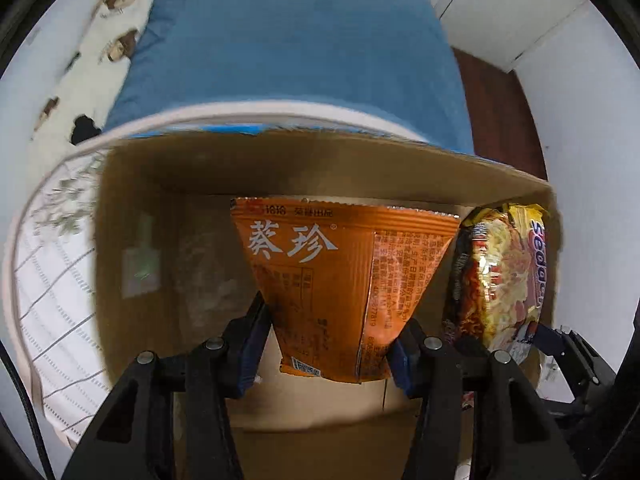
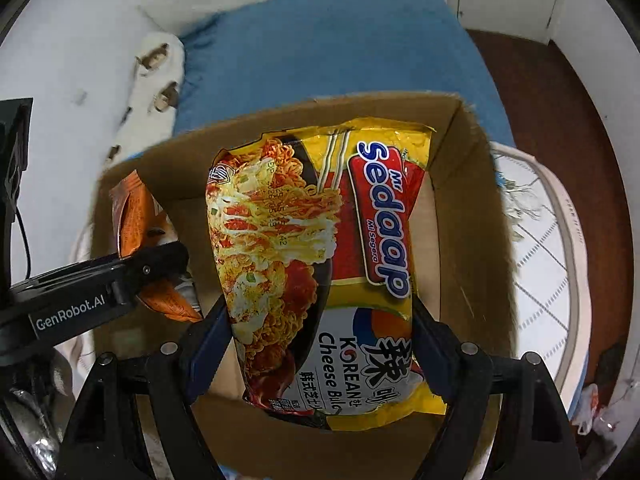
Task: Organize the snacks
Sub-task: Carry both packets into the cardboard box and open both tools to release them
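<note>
My left gripper (image 1: 330, 332) is shut on an orange snack packet (image 1: 340, 272) with white Chinese print and holds it over the open cardboard box (image 1: 168, 208). My right gripper (image 2: 322, 344) is shut on a yellow Sedaap noodle packet (image 2: 320, 264) and holds it over the same box (image 2: 464, 240). The noodle packet also shows in the left wrist view (image 1: 500, 276), at the right of the box. The orange packet (image 2: 136, 216) and the left gripper's finger (image 2: 156, 264) show at the left of the right wrist view.
The box stands on a round white table (image 1: 52, 288) with a grid and leaf pattern. Behind it lies a blue blanket (image 1: 288, 40) and a white patterned pillow (image 1: 108, 40). Brown floor (image 2: 560, 92) and white cabinets are at the right.
</note>
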A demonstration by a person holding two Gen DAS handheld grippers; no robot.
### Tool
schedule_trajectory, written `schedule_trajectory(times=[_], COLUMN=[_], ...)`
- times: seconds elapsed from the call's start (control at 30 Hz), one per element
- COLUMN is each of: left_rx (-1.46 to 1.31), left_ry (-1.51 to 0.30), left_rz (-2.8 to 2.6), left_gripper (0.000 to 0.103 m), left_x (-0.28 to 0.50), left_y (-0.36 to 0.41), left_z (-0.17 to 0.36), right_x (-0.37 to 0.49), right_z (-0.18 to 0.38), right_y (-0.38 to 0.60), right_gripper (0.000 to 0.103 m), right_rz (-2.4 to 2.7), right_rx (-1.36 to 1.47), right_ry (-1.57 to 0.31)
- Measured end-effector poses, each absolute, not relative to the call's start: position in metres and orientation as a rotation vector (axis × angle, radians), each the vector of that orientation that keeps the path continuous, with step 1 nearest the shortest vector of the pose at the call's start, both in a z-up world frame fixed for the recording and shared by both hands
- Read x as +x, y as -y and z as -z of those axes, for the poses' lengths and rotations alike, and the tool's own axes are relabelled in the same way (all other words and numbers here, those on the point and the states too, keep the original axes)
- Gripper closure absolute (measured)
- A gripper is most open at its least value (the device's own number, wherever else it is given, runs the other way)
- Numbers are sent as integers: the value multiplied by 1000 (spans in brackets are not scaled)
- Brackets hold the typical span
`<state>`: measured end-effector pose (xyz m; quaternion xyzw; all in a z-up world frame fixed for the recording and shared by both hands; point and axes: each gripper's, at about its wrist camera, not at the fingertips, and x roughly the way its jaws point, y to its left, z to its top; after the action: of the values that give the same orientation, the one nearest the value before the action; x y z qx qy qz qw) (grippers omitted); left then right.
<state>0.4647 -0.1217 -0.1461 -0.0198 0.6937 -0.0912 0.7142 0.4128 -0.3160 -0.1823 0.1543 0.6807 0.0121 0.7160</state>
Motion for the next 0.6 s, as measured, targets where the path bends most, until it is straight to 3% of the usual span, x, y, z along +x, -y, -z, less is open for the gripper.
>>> schedule_trajectory(times=[0.27,0.3,0.33,0.37,0.4,0.6], left_rx=[-8,-2,2,8,11,42], left_ry=[-1606,-1610,-1609,-1607,-1602,-1553], left_rz=[175,173,176,174,173,168], left_gripper=[51,46,29,20,12,11], left_x=[483,482,486,486,484,473], left_y=[133,134,136,136,137,137], left_z=[182,183,187,186,183,162], right_x=[452,457,460,465,469,464], right_z=[256,266,268,270,270,256], right_y=[312,312,313,314,314,305], right_gripper=[17,16,13,6,5,5], right_rz=[-51,-56,-59,-55,-54,-42], right_rx=[352,359,363,353,342,311], right_ry=[-1611,-1625,-1626,-1621,-1617,-1605])
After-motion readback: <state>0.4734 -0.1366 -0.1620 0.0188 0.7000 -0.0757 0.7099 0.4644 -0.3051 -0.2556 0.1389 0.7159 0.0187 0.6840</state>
